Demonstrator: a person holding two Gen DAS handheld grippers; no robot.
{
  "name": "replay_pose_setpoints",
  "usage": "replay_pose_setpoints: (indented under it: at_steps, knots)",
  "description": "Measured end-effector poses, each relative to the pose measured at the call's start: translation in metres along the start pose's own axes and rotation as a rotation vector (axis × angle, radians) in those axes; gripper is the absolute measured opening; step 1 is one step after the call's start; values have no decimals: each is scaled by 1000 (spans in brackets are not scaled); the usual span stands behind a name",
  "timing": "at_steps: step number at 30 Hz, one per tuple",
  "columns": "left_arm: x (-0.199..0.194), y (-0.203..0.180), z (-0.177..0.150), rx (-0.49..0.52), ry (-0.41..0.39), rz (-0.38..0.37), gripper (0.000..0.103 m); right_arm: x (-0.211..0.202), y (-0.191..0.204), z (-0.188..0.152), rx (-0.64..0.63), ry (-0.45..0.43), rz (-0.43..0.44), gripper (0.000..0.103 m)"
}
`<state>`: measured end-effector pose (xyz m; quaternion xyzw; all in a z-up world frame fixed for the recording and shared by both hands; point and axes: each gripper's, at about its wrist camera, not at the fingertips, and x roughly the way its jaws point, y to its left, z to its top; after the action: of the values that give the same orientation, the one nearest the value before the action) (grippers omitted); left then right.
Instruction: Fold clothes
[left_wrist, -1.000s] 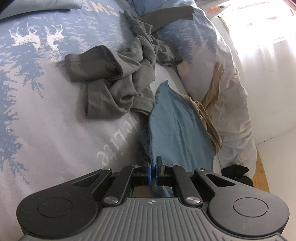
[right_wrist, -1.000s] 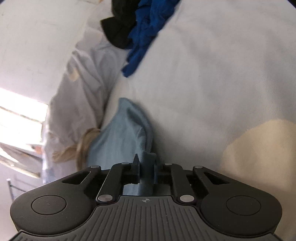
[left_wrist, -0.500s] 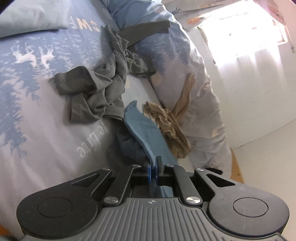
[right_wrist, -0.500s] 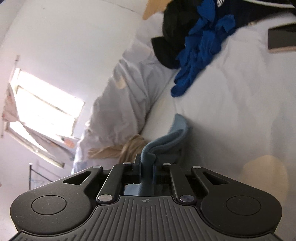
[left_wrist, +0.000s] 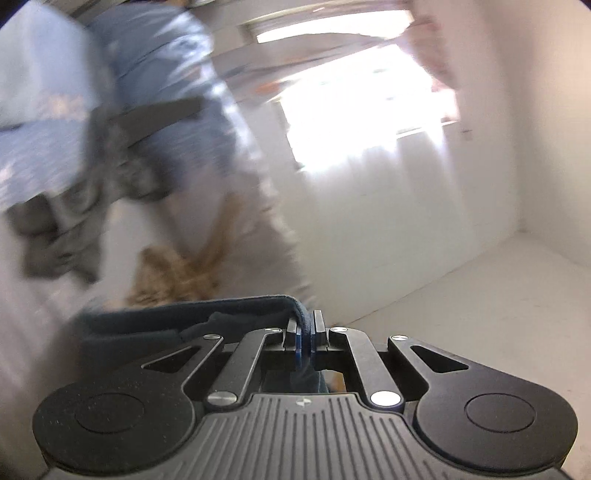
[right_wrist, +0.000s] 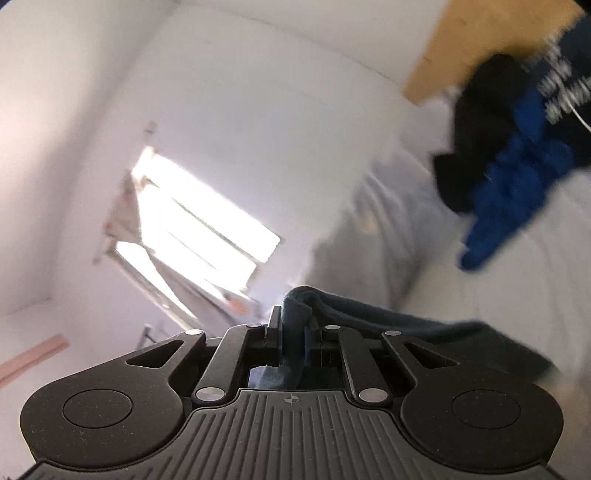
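My left gripper (left_wrist: 306, 334) is shut on an edge of a light blue garment (left_wrist: 177, 314), which trails off to the left from the jaws. My right gripper (right_wrist: 291, 330) is shut on another edge of the same blue garment (right_wrist: 406, 325), whose cloth runs off to the right. Both grippers point level, lifted above the bed. The rest of the garment hangs out of view below.
A grey garment (left_wrist: 66, 214) and a tan one (left_wrist: 173, 273) lie crumpled on the blue-and-white bedspread (left_wrist: 37, 155). Royal blue clothes (right_wrist: 509, 192) and black ones (right_wrist: 469, 140) are piled on the bed near a wooden headboard (right_wrist: 476, 40). A bright window (left_wrist: 362, 110) is ahead.
Both grippers have risen and tilted up to level, lifting the blue garment off the bed. The views now show wall and window instead of the bedspread.
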<state>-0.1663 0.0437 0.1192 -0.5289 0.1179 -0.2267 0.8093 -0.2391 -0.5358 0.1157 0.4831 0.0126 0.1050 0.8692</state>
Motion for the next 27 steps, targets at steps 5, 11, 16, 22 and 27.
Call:
replay_pose_setpoints:
  at_steps: [5, 11, 16, 22, 27]
  knots:
    - [0, -27, -2, 20, -88, -30, 8, -12, 21, 23, 8, -62, 10, 11]
    - [51, 25, 1, -6, -88, 110, 8, 26, -30, 18, 34, -47, -123, 12]
    - [113, 73, 8, 71, -80, 233, 8, 86, -81, 5, 18, 15, -264, 12]
    - [173, 126, 21, 27, -57, 362, 8, 162, -114, 0, -7, 100, -341, 12]
    - [209, 177, 26, -30, -25, 455, 8, 225, -176, -11, 53, 217, -435, 12]
